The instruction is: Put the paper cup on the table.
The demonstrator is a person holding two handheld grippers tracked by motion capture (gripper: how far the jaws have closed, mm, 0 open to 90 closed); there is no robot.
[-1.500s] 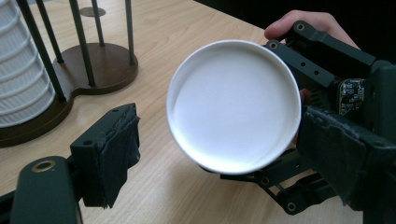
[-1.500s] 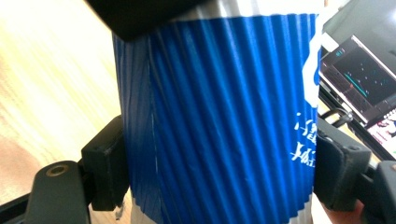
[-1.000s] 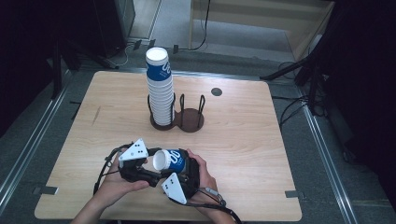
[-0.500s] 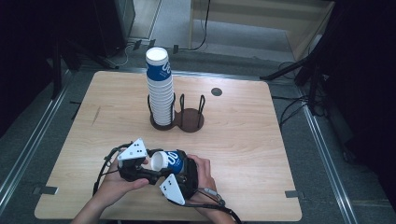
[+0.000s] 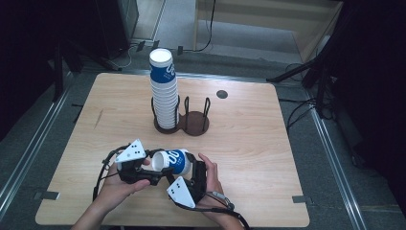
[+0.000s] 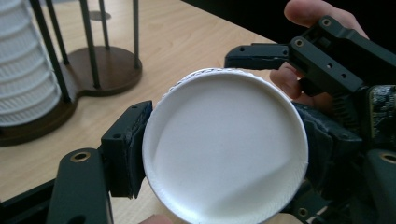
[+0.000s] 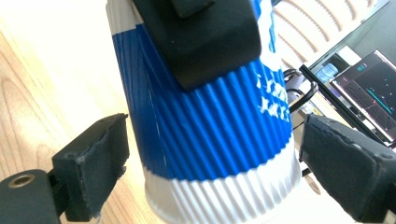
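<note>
A blue and white ribbed paper cup (image 5: 174, 161) lies on its side in the air over the table's near edge. My left gripper (image 5: 163, 167) is shut on it, and its jaws have just been closing. In the left gripper view both jaws press the sides of the cup (image 6: 224, 149), whose white round end faces the camera. My right gripper (image 5: 190, 178) is open, its jaws having just been opening. In the right gripper view the cup (image 7: 205, 126) stands between its pads (image 7: 95, 165) with a gap on each side.
A tall stack of the same cups (image 5: 163, 91) stands in the left ring of a dark wooden two-ring holder (image 5: 195, 123) at the table's middle; the right ring has no cup. A small dark round spot (image 5: 221, 94) marks the tabletop behind it.
The right gripper's jaws have spread away from the cup, and the left gripper's jaws have closed on it. Both hands stayed where they were.
</note>
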